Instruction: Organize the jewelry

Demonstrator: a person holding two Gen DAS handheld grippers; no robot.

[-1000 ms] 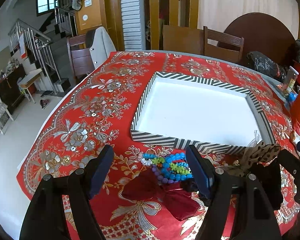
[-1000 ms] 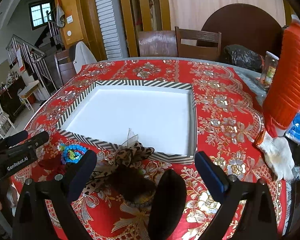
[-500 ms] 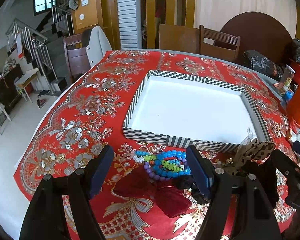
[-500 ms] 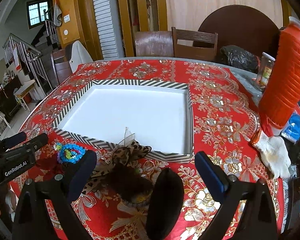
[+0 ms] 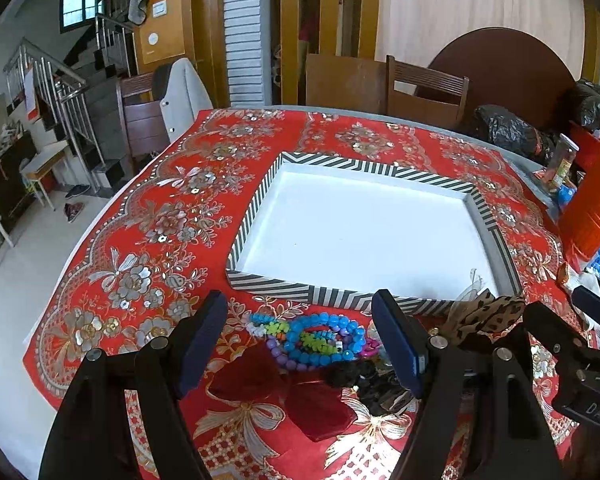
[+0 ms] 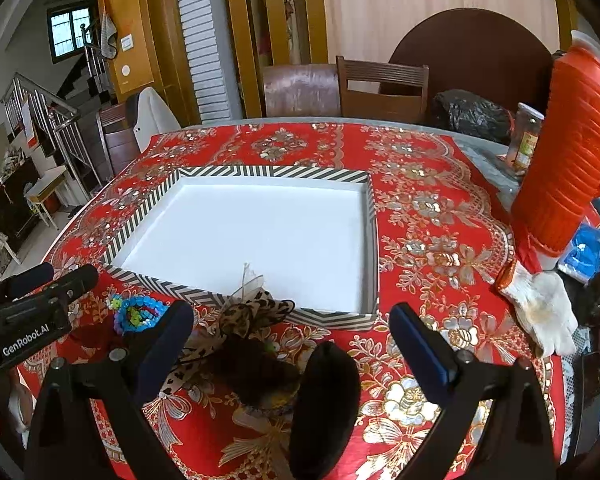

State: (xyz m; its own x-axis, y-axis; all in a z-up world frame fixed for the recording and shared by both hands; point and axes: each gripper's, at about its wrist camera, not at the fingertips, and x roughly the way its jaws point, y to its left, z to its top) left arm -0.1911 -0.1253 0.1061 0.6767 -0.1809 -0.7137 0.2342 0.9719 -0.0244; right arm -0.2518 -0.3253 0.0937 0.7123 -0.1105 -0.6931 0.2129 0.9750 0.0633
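1. Worktop (image 5: 148, 216): round, covered in a red floral cloth. An orange ribbed flask (image 6: 564, 148) and a white work glove (image 6: 540, 312) sit at its right edge, well apart from the jewelry.

2. Tray (image 5: 260, 208): shallow, striped rim, white floor. Nothing lies in it. Judged to be the destination, so the sorting has not yet begun.

3. Left gripper (image 5: 300, 344): jaws wide apart, holding nothing, hovering above the near edge of the worktop. The beaded bracelets lie on the cloth framed between the two fingers.

4. Right gripper (image 6: 288, 336): jaws also wide and empty. A dark fuzzy hair piece (image 6: 256, 368) lies between its fingers, with a black oval item (image 6: 324, 404) just beside it, nearer the camera.

5. Jewelry pile: all of it on the cloth just outside the tray's near wall.
 - red fabric bow (image 5: 284, 396), nearest the camera;
 - leopard-print bow (image 6: 248, 312), touching the tray's near rim;
 - blue, green and purple beaded bracelets (image 5: 312, 340), stacked on each other.

6. Step in hand (judgement): approach to the first pick; left lines up on the bracelets.

7. Next move calls for: lowering the left gripper onto the bead stack, closing on one strand rather than the whole tangle, then lifting over the rim. Risk: strands overlap and may drag one another.
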